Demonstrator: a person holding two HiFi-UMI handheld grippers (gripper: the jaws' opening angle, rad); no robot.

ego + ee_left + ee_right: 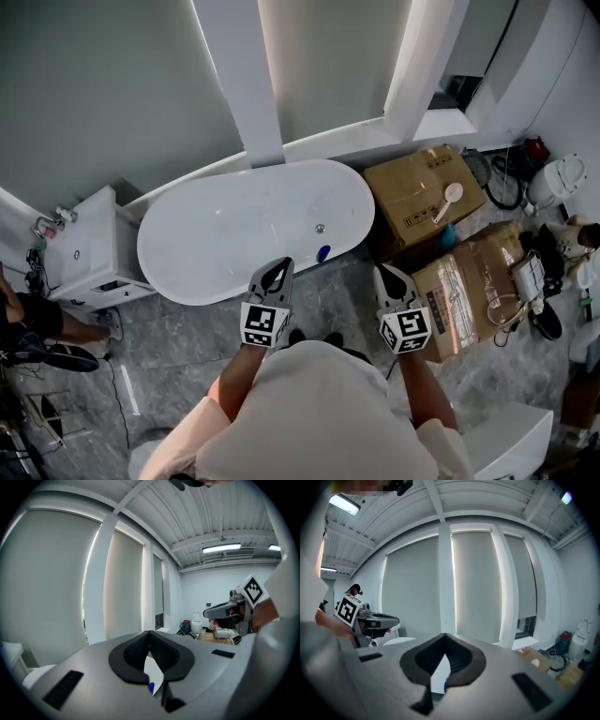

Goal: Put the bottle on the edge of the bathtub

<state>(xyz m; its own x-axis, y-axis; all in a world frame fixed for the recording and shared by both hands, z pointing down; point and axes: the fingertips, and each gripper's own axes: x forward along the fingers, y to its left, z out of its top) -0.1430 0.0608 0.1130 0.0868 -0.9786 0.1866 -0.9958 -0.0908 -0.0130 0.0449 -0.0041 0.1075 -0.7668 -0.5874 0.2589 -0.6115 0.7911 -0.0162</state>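
Observation:
The white oval bathtub (216, 202) lies ahead of me on the grey floor. A small blue bottle (323, 252) rests on its near rim, towards the right end. My left gripper (281, 263) hovers just short of that rim, left of the bottle, jaws shut and empty. My right gripper (383, 271) hangs to the right of the bottle, off the tub's end, also shut with nothing held. In the left gripper view a blue bit of the bottle (151, 686) shows through the gap below the closed tips (149, 633). The right gripper view shows closed tips (444, 635) too.
Two cardboard boxes (422, 192) (473, 291) stand right of the tub, one with a white brush (448, 199) on top. A white cabinet (89, 248) sits at the tub's left end. A person (37, 319) is at the left edge. A toilet (555, 183) and cables crowd the far right.

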